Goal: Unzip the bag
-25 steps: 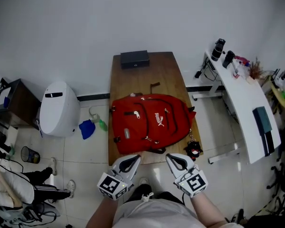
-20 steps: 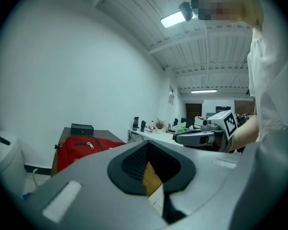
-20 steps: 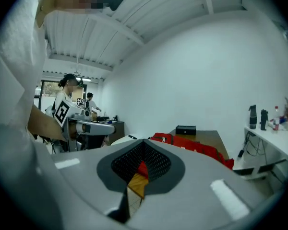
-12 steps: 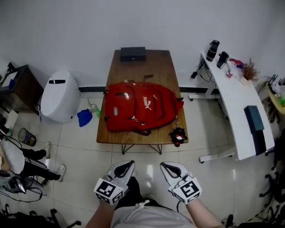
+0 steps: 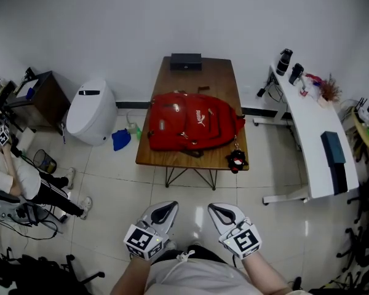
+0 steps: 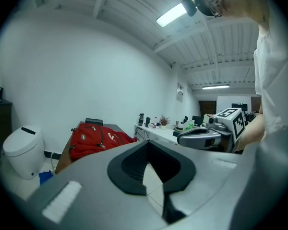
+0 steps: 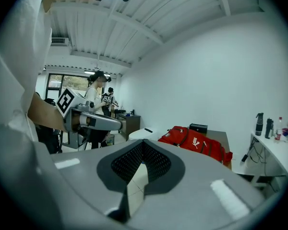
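A red backpack (image 5: 194,120) lies flat on a wooden table (image 5: 200,74), zippers closed as far as I can see. It also shows far off as the backpack (image 6: 93,140) in the left gripper view and the backpack (image 7: 194,143) in the right gripper view. My left gripper (image 5: 166,206) and right gripper (image 5: 219,207) are side by side at the bottom, well short of the table, over the tiled floor. Both are shut and empty. The left gripper (image 6: 146,143) and the right gripper (image 7: 143,143) each point toward the bag.
A black box (image 5: 186,61) sits at the table's far end, and a small dark toy (image 5: 237,159) hangs from the bag at the front right corner. A white rounded appliance (image 5: 91,110) stands left, a white desk (image 5: 313,128) right. A seated person (image 5: 12,177) is far left.
The table and backpack have drawn farther away and slightly up in the head view. The grippers were at the table's near edge and now hang over open floor, still shut.
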Demonstrator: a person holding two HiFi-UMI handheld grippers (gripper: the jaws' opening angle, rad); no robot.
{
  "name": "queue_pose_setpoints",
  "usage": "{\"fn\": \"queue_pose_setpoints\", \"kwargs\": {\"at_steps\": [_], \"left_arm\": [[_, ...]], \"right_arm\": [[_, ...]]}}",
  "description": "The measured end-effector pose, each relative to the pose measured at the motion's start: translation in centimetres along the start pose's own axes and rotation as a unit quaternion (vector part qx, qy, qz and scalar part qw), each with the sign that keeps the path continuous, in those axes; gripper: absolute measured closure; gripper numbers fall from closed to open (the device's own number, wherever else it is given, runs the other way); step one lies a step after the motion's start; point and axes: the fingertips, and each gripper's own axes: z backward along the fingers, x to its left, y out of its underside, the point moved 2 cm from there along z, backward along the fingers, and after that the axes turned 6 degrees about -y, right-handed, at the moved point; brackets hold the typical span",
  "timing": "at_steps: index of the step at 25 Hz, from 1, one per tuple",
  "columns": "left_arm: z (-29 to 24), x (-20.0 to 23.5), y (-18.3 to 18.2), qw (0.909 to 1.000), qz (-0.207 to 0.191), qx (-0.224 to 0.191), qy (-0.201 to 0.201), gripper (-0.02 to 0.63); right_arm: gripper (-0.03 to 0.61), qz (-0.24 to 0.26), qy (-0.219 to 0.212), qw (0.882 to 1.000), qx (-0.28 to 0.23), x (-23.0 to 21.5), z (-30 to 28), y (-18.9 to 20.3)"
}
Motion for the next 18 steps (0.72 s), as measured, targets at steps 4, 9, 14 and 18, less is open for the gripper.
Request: {"fn": "queue_pose_setpoints", "kwargs": {"at_steps": [4, 9, 14, 18], "left_arm": [[1.4, 0.3, -0.8, 0.9998, -0.008, -0.017, 0.007, 0.606], [2.3, 1.1, -1.4, 0.9991, -0.02, -0.021, 0.031, 0.606], [3.1, 2.4, -2.1, 0.9986, -0.023, -0.024, 0.04, 0.606], [3.4, 3.6, -2.1, 0.9988, -0.023, -0.025, 0.036, 0.606]], "right_arm": [[0.571, 0.002, 0.01, 1.0, -0.008, 1.0, -0.6, -0.9], [0.571, 0.003, 0.032, 0.999, -0.009, 2.1, -1.6, -1.7], [0.571, 0.006, 0.043, 0.999, -0.002, 3.2, -3.0, -2.1], [0.571, -0.005, 0.053, 0.999, 0.001, 3.1, -3.5, -2.0]]}}
